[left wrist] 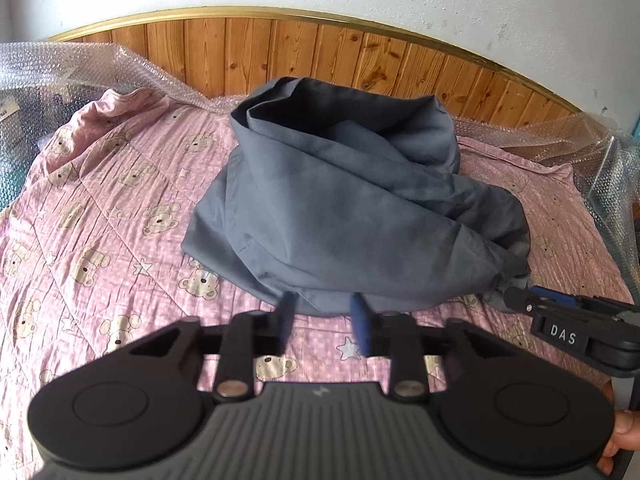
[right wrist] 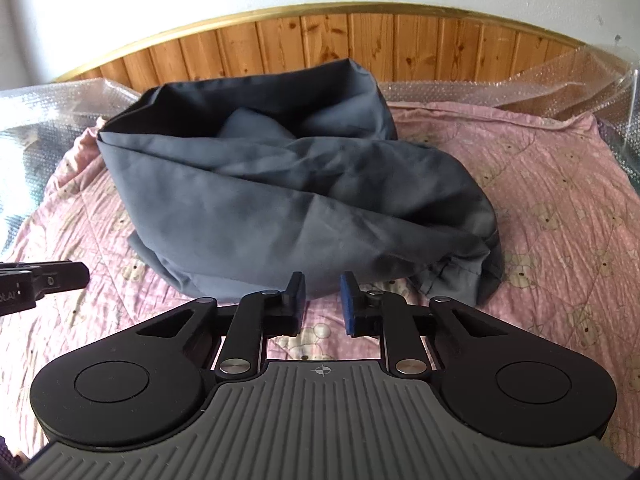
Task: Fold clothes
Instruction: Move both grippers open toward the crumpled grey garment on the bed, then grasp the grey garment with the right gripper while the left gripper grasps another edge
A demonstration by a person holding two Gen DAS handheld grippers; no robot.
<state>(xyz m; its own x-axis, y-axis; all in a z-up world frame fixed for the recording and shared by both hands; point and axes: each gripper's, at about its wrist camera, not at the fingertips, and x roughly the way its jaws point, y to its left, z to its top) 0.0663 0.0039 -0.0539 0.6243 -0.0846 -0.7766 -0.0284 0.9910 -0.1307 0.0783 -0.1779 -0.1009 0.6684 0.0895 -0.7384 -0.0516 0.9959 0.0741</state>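
Observation:
A dark grey garment (left wrist: 340, 208) lies crumpled in a loose heap on the pink bear-print bedspread (left wrist: 100, 220). In the left wrist view my left gripper (left wrist: 323, 308) stands open, its blue-padded fingertips at the heap's near edge with only a gap between them. The right gripper's tip (left wrist: 516, 300) comes in from the right, close to the garment's near right corner. In the right wrist view the same garment (right wrist: 280, 200) fills the middle. My right gripper (right wrist: 323, 286) is open with a narrower gap, its tips just at the cloth's near hem. The left gripper's tip (right wrist: 76, 276) shows at the far left, apart from the cloth.
A wooden headboard (left wrist: 320, 52) with a brass rim stands behind the bed against a white wall. Clear bubble wrap (left wrist: 60, 68) lines the far and side edges of the bed (right wrist: 520, 88). A person's fingers (left wrist: 624, 428) show at the lower right.

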